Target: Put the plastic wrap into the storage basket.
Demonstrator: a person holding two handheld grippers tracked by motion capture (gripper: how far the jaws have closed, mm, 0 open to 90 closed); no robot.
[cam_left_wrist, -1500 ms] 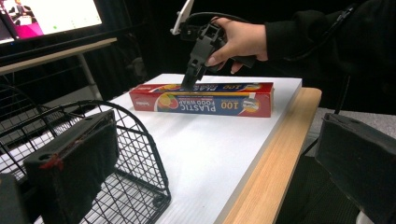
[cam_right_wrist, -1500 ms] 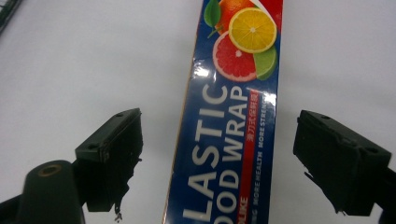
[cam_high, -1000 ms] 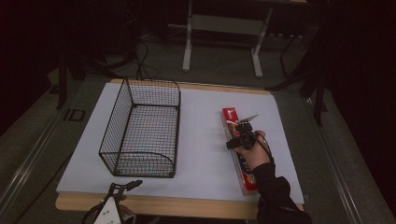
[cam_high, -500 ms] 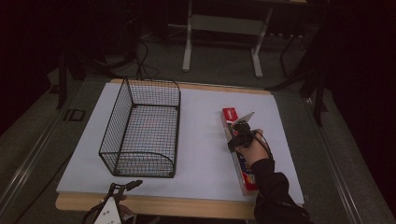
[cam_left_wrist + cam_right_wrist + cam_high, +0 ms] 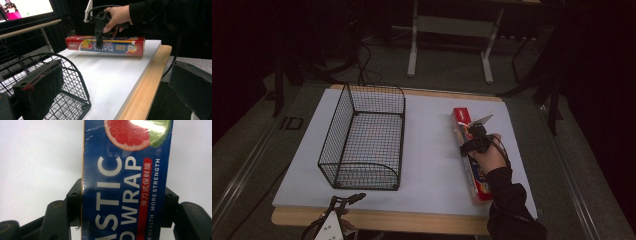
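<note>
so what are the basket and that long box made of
Basket: thin black wire mesh, probably coated metal, since you see the table through its grid. Plastic wrap box: looks like glossy printed cardboard, with sharp folded edges and glare on its fruit picture.

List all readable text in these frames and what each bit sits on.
"100", "PLASTIC FOOD" (upside down): side of the plastic wrap box, left gripper view.
"ASTIC", "WRAP", cut off at the frame edge: same box, right gripper view.
"MORE STRENGTH", "HEALTH": small print on that face.
"滑刀式保鲜膜": red strip on that face.
Small brand mark at the box's left end in the left gripper view: too blurred to read.
Monitor screen: unreadable.
</note>
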